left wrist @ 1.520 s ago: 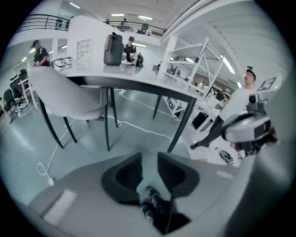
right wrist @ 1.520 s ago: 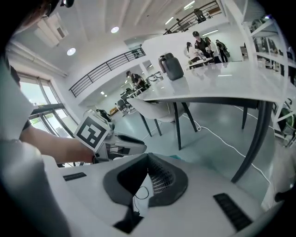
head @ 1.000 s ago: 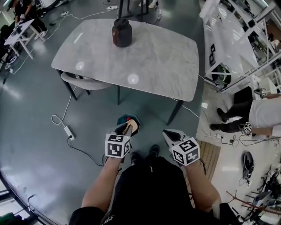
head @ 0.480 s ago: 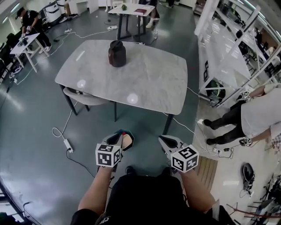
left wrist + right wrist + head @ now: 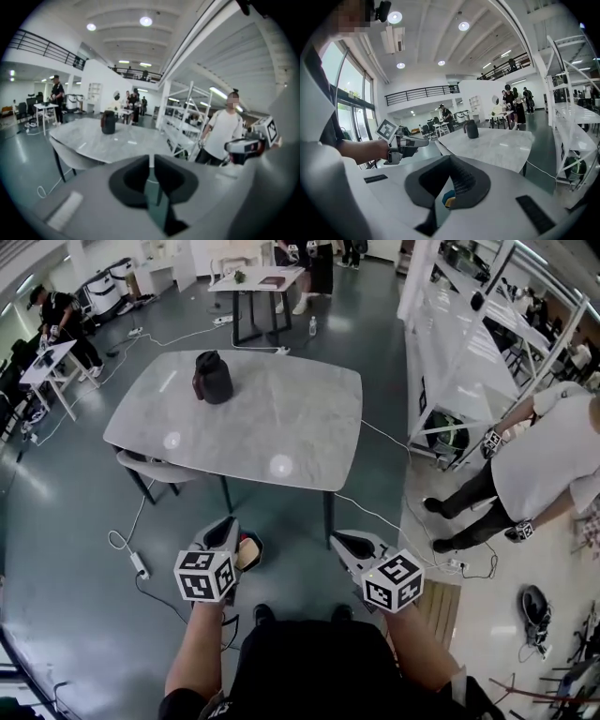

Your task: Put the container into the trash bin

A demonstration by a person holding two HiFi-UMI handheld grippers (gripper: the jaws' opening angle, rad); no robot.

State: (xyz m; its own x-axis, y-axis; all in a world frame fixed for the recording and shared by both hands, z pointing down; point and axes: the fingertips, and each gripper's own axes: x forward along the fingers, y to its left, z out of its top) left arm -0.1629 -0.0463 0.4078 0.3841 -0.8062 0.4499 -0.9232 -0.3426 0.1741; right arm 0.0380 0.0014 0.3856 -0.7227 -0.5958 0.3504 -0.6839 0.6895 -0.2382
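Observation:
The dark brown container [image 5: 214, 377] stands upright on the far left part of the grey marble table [image 5: 281, 418], well beyond both grippers. It also shows as a small dark container [image 5: 108, 123] in the left gripper view and as the container [image 5: 471, 128] in the right gripper view. The trash bin [image 5: 249, 550] sits on the floor near my feet, mostly hidden behind my left gripper [image 5: 225, 527]. The left jaws are closing to a thin slit with nothing between them. My right gripper [image 5: 343, 543] is held level beside it, shut and empty.
A grey chair [image 5: 155, 470] is tucked under the table's near left edge. White shelving [image 5: 459, 334] runs along the right, and a person [image 5: 544, 465] stands before it. A power strip [image 5: 139, 564] and cables lie on the floor at left. More tables and people are at the back.
Both grippers have risen and the head view has tipped up. The table and container now sit further left. The bin has slipped behind the left gripper, whose jaws have narrowed.

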